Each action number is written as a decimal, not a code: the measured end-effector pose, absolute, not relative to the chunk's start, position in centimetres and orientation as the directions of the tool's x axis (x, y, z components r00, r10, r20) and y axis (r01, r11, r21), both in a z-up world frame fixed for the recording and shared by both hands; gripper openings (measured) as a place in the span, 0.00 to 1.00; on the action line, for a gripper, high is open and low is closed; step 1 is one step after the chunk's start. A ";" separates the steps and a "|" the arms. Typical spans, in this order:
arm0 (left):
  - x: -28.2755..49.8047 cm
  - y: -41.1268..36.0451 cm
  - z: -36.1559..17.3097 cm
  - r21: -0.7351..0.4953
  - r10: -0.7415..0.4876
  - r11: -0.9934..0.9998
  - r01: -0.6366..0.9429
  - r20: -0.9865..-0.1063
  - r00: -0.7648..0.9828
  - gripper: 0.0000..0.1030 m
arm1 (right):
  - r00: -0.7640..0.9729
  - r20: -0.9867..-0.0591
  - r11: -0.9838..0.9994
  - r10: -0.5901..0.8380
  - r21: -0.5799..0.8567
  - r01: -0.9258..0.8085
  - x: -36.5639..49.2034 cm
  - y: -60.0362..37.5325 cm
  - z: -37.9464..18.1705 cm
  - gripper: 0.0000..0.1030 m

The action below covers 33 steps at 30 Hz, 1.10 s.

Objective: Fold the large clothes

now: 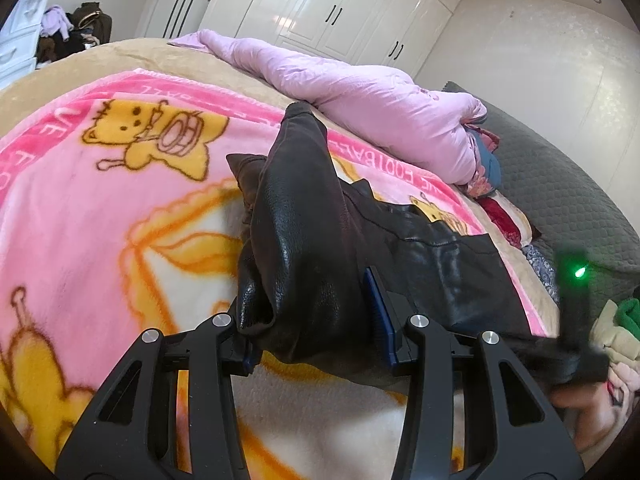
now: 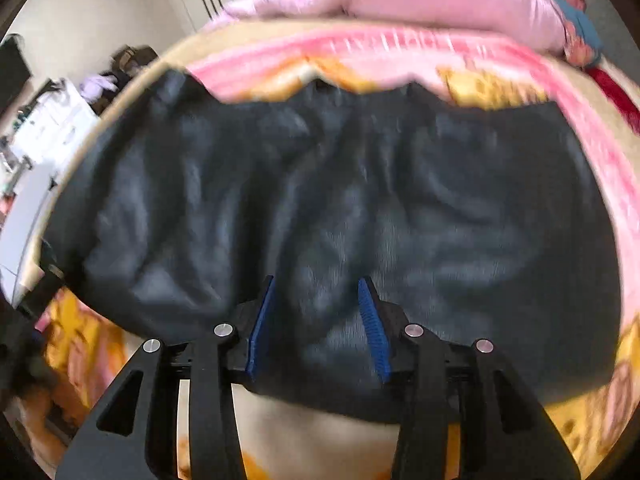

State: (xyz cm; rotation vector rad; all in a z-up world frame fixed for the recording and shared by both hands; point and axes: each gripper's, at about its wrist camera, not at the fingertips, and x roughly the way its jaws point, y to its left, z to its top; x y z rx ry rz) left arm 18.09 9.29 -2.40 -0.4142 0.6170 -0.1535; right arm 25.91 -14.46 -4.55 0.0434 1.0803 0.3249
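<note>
- The black leather jacket (image 1: pixel 320 216) is lying on the pink cartoon blanket (image 1: pixel 100 184) covering the bed, with 1 sleeve bunching up through the left tongs (image 1: pixel 316 320).
- The left tongs are standing apart with the sleeve filling the gap; whether they are actually pinching it, I cannot tell.
- The right tongs (image 2: pixel 316 328) are hanging apart over the jacket's spread body (image 2: pixel 440 200), gripping nothing.
- Risk, as I judge it: the stiff, slick leather is likely slipping out of a loose hold, letting the sleeve spring back and spoil the fold.
- The left view is showing the lilac quilt (image 1: pixel 360 92) and the wardrobe (image 1: pixel 328 4) sharply; the right view is blurring, yet showing the jacket's full width.
</note>
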 end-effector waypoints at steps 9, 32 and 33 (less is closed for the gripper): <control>17.9 8.9 -2.1 -0.396 -0.249 0.918 0.020 -0.537 0.806 0.34 | 0.456 -0.797 0.917 0.395 0.313 -0.248 26.1 -14.7 -0.7 0.50; 16.2 5.0 1.2 -0.367 -0.308 0.920 0.139 -0.457 0.834 0.30 | 0.227 -0.954 0.874 0.195 0.063 -0.482 32.9 2.4 5.8 0.82; 16.2 5.0 1.2 -0.365 -0.307 0.921 0.138 -0.460 0.833 0.30 | 0.219 -0.959 0.872 0.178 0.051 -0.486 33.1 2.7 5.2 0.82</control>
